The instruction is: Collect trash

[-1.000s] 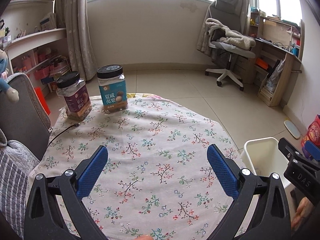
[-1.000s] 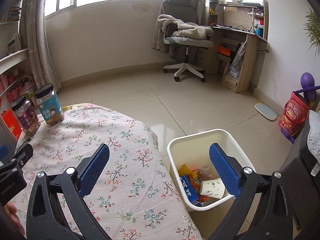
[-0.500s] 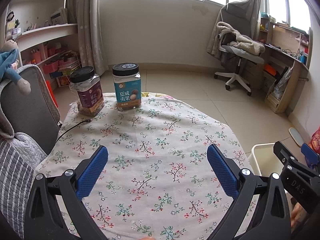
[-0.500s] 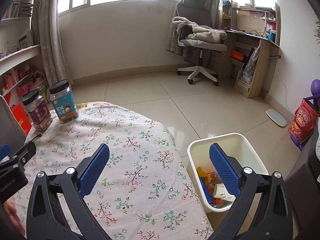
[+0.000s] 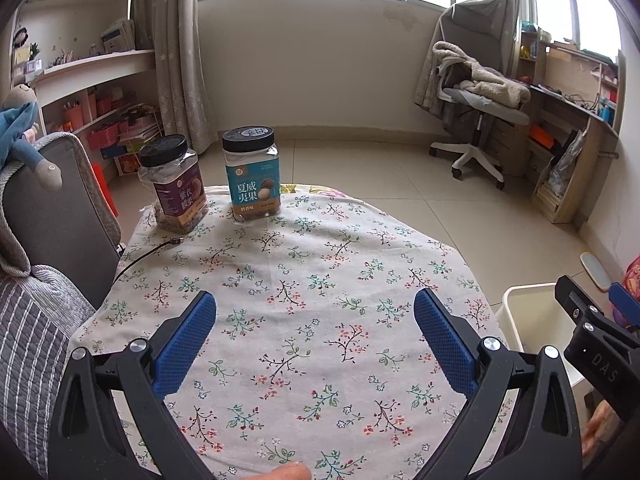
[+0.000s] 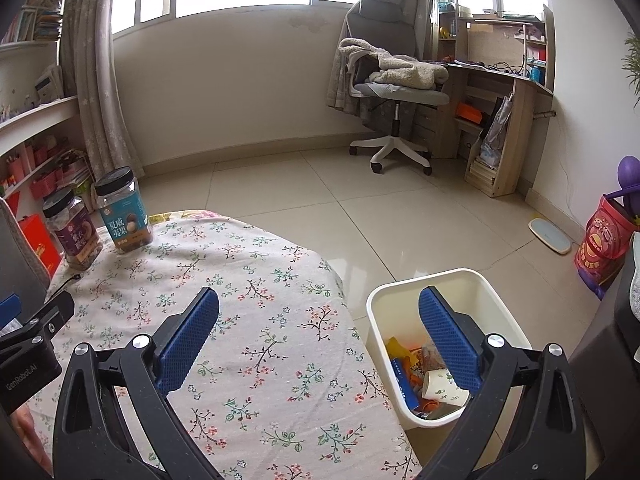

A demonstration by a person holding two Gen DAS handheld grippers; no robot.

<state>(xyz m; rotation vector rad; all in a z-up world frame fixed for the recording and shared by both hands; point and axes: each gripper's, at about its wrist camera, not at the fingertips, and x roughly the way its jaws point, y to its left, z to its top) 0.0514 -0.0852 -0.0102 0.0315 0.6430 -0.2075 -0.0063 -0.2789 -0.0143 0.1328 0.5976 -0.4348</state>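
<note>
Left gripper (image 5: 315, 340) with black arms and blue bumpy pads: fingers (image 5: 185, 344) wide apart, nothing between them, hovering over the round table with the flowery cloth (image 5: 304, 280). Right gripper (image 6: 319, 336), same black and blue kind: fingers (image 6: 450, 340) wide apart too, holding nothing, half over the table edge and half over the white plastic trash bin (image 6: 506, 312).

Bin standing on the tiled floor just beside the table, on the right. Inside it, the trash: a white paper cup with little green leaves (image 6: 442, 386) lying on its side, a blue wrapper (image 6: 404, 380), and some orange and yellow bits (image 6: 400, 350) heaped under them.

At the far left of the table, two clear plastic jars with black lids, upright and close together: one with a teal label (image 5: 252, 176), one with a purple label (image 5: 176, 184). Near the purple one, a thin black cable (image 5: 148, 254) running off the left edge.

Across the room, a grey office chair with a fluffy beige blanket (image 6: 394, 80) beside a wooden desk (image 6: 508, 92).
</note>
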